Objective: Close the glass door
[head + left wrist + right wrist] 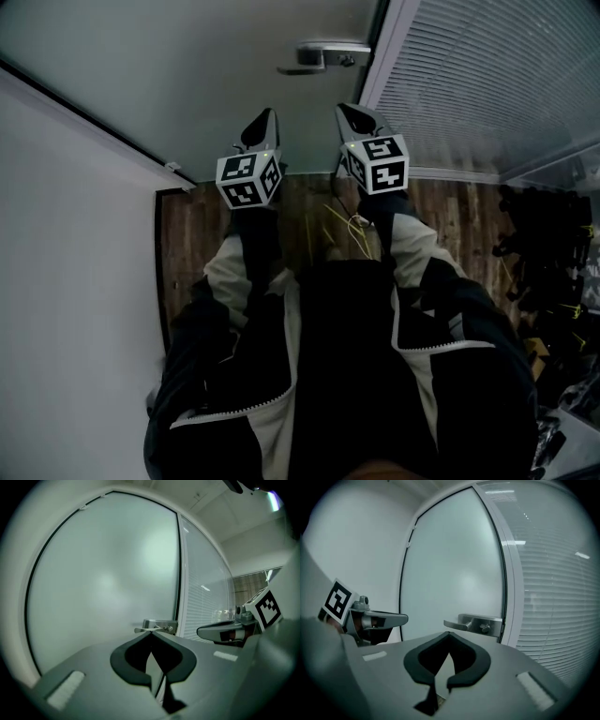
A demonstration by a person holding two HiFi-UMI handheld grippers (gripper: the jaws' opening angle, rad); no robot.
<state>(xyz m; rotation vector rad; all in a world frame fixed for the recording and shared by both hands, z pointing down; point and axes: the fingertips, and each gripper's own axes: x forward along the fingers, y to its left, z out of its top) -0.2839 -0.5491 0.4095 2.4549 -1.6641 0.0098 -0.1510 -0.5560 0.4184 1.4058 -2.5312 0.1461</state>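
Dark wood-plank floor lies below the jaws; a white wall stands left of them, slatted blinds to their right.

The frosted door fills the far side, with its metal handle at its right edge. The left gripper and right gripper point toward it, side by side, jaws together. Blinds stand at right, over a wooden floor.
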